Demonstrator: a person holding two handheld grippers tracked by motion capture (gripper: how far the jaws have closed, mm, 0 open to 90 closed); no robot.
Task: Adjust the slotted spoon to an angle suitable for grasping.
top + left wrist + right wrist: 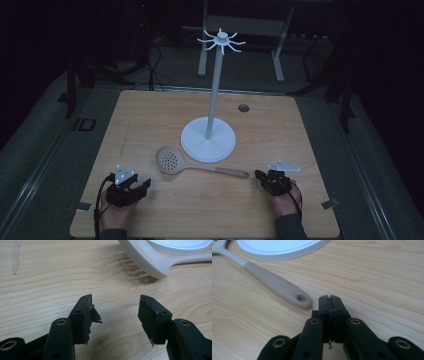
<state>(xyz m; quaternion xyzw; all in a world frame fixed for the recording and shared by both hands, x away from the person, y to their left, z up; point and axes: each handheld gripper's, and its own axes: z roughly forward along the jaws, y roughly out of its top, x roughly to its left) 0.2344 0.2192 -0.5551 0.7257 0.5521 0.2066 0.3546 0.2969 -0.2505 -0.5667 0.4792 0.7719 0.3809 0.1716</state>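
Observation:
A white slotted spoon [170,160] lies on the wooden table [150,115] with its grey handle [227,172] pointing right. Behind it stands a white hook stand [208,141] with a tall pole and round base. My left gripper [145,184] rests at the table's front left, jaws open with nothing between them; the spoon head [147,263] lies ahead of it. My right gripper [259,176] sits at the front right, just right of the handle's end, jaws shut on nothing. In the right gripper view the handle's holed tip [300,300] lies just left of my right gripper [330,298].
A small round grommet hole [243,107] sits near the table's far right edge. The stand's base [279,248] lies beyond the handle. Dark floor, cables and a metal frame surround the table. Tape tabs mark the front corners.

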